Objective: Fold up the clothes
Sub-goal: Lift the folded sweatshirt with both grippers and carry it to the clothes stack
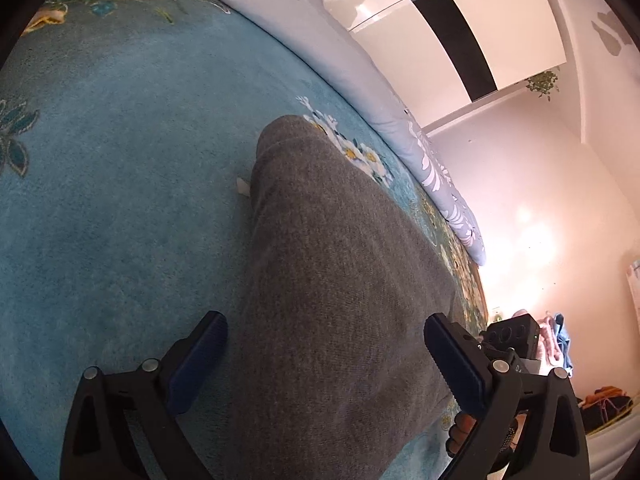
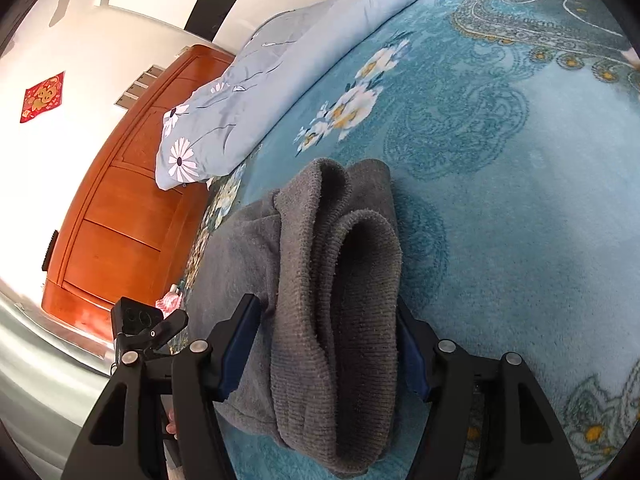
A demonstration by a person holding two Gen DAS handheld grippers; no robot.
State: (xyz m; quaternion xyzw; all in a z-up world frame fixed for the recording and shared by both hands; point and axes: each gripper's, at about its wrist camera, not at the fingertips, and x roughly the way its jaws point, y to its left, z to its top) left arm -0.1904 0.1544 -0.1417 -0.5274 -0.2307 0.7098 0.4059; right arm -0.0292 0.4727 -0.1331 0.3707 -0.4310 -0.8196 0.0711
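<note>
A grey knit garment (image 1: 340, 260) lies stretched out on a teal floral blanket (image 1: 120, 200). My left gripper (image 1: 326, 344) is open, and its two blue-padded fingers straddle the near end of the cloth without pinching it. In the right wrist view the garment's thick ribbed end (image 2: 340, 300) is folded over in loops. My right gripper (image 2: 326, 316) is shut on that bunch, part of which sags below the jaws. The right finger is partly hidden by the cloth.
A pale blue flowered quilt (image 1: 360, 72) (image 2: 260, 80) lies along the blanket's far edge. The other gripper's camera block (image 1: 512, 336) (image 2: 136, 320) shows at the side of each view. A wooden cabinet (image 2: 120, 208) and walls stand beyond the bed.
</note>
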